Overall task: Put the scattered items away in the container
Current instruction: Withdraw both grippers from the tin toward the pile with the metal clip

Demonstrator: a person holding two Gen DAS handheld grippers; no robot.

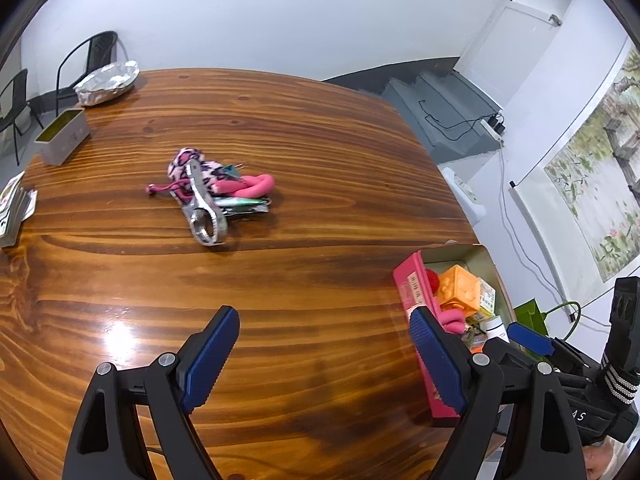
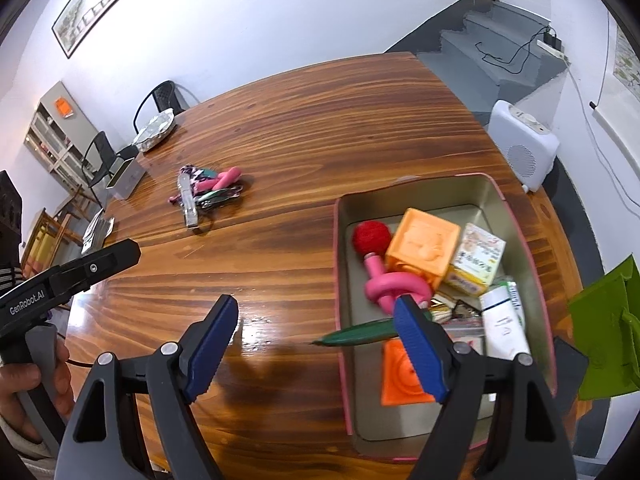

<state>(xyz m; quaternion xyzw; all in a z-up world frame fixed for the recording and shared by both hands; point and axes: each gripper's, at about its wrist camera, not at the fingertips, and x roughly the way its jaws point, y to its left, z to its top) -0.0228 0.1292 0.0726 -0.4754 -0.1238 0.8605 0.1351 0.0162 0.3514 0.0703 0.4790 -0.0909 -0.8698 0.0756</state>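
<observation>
Left wrist: both grippers [image 1: 324, 356] [image 2: 318, 346] gape empty; glossy grained wooden table [image 1: 320, 152], pink-rimmed metal tin [image 2: 516, 216].

The left gripper [image 1: 324, 356] points steeply down, its blue-padded fingers [image 1: 210, 356] spread wide with nothing between them. The right gripper [image 2: 320, 348] tilts down the same way, jaws likewise wide and empty. The two sit side by side, close together. A hand [image 2: 34, 384] wraps the left gripper's handle; a sleeve cuff seems to show below it, though the edge is dim.
</observation>
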